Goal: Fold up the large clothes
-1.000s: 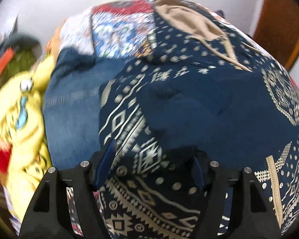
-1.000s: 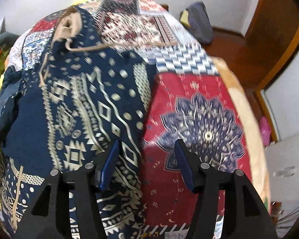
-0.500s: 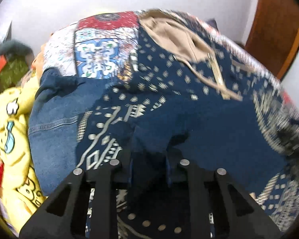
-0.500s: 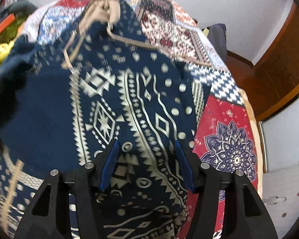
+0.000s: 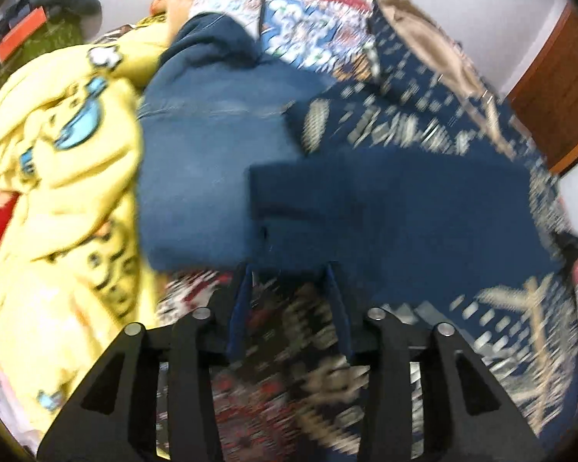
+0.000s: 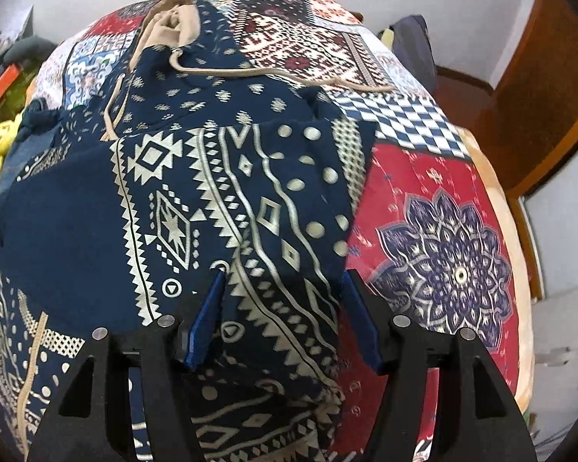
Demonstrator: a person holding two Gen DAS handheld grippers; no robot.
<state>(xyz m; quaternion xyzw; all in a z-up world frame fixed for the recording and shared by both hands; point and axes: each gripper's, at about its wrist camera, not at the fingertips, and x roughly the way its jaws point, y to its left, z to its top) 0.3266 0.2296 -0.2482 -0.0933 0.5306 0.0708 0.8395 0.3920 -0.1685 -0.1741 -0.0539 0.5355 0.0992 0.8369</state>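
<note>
The left gripper [image 5: 287,269], jaws just reopened, hangs empty at the hoodie's [image 6: 227,192] edge; the right gripper [image 6: 283,277] straddles its hem, parted, not pinching.

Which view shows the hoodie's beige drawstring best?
The right wrist view: the drawstring is sharp there, trailing from the beige hood across the quilt. The left wrist view is motion-blurred; only a smeared beige streak below the hood shows.
</note>
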